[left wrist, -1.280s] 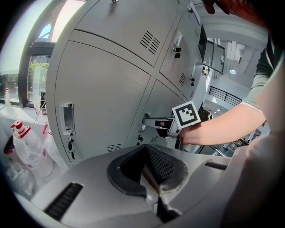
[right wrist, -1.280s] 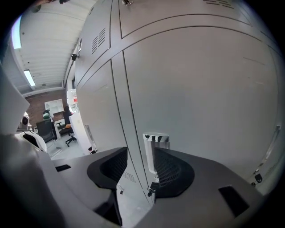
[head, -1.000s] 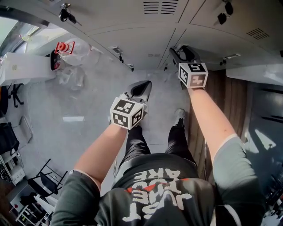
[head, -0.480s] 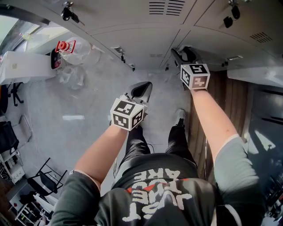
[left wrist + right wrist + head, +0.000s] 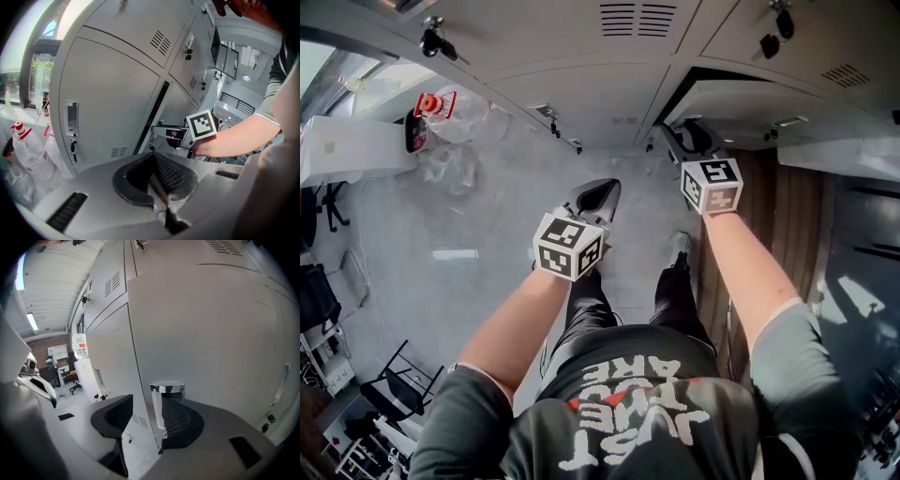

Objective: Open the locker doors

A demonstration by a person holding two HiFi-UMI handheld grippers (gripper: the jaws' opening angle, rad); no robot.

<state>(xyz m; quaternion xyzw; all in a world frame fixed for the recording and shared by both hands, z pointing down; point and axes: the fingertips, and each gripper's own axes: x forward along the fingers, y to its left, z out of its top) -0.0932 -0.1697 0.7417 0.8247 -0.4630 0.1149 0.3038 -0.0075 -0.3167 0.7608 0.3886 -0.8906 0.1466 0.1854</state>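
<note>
Grey lockers (image 5: 581, 84) fill the top of the head view. One door (image 5: 741, 101) stands slightly ajar, with a dark gap (image 5: 698, 77) along its top edge. My right gripper (image 5: 689, 139) is at that door's free edge. In the right gripper view the door edge and its chrome handle (image 5: 166, 388) lie between the wide jaws of the right gripper (image 5: 152, 416). The jaws have just been closing a little, and the left pad stands clear of the door. My left gripper (image 5: 598, 195) hangs lower over the floor, shut on nothing, and its view shows its pads (image 5: 171, 176) pressed together.
A neighbouring locker door (image 5: 93, 108) is closed, with a recessed handle (image 5: 71, 117) and keys below it. A plastic bag of bottles (image 5: 441, 122) lies on the floor at the left by a white desk (image 5: 347, 145). A wooden panel (image 5: 778, 216) runs along the right.
The locker door by my right gripper has swung out a little, opening a dark gap at its edge. The right gripper came back slightly with it. The left gripper stayed put.
</note>
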